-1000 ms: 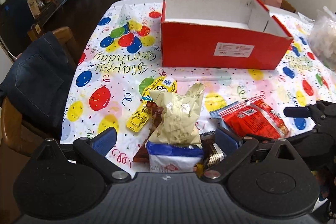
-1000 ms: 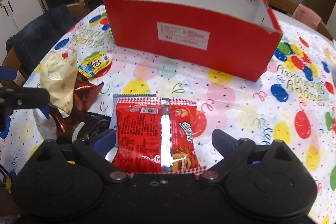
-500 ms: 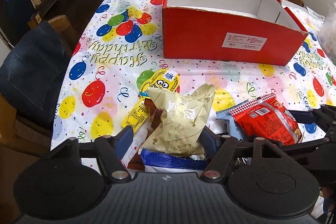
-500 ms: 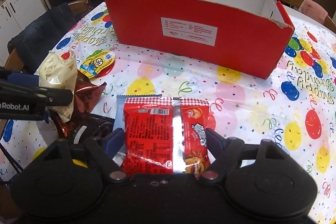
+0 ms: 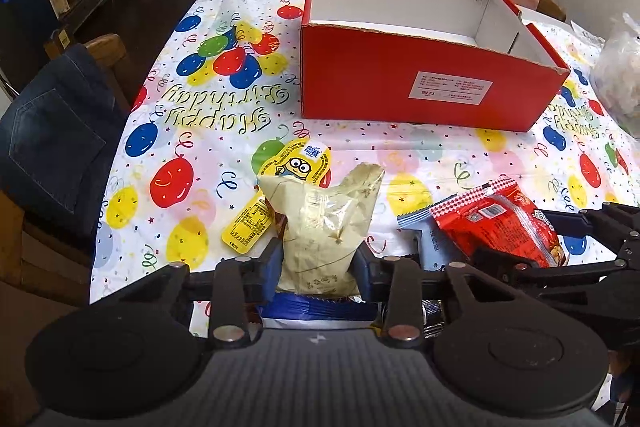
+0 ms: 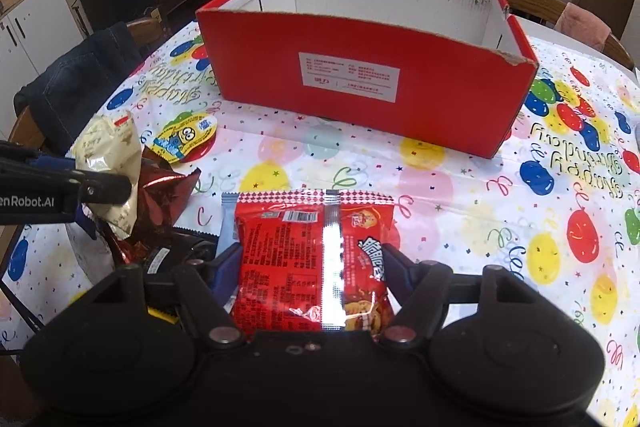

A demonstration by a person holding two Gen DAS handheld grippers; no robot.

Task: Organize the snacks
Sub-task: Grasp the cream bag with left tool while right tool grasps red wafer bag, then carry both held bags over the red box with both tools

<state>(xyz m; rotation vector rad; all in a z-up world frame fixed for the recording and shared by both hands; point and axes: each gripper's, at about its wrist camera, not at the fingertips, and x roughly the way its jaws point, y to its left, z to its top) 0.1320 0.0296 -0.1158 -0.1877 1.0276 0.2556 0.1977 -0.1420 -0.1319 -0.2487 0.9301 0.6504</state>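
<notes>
Our left gripper (image 5: 318,261) is clamped on the cream snack bag (image 5: 322,227) at the near table edge, above a heap of packets. Our right gripper (image 6: 310,267) is closing around the red snack packet (image 6: 312,259) (its pads already touching). Beyond stands the open red cardboard box (image 5: 420,83) on the balloon tablecloth (image 5: 192,131).

From wide open, the left tongs (image 5: 318,263) now pinch the cream snack bag (image 5: 324,227); the right tongs (image 6: 310,267) are closing around the red snack packet (image 6: 308,259).
</notes>
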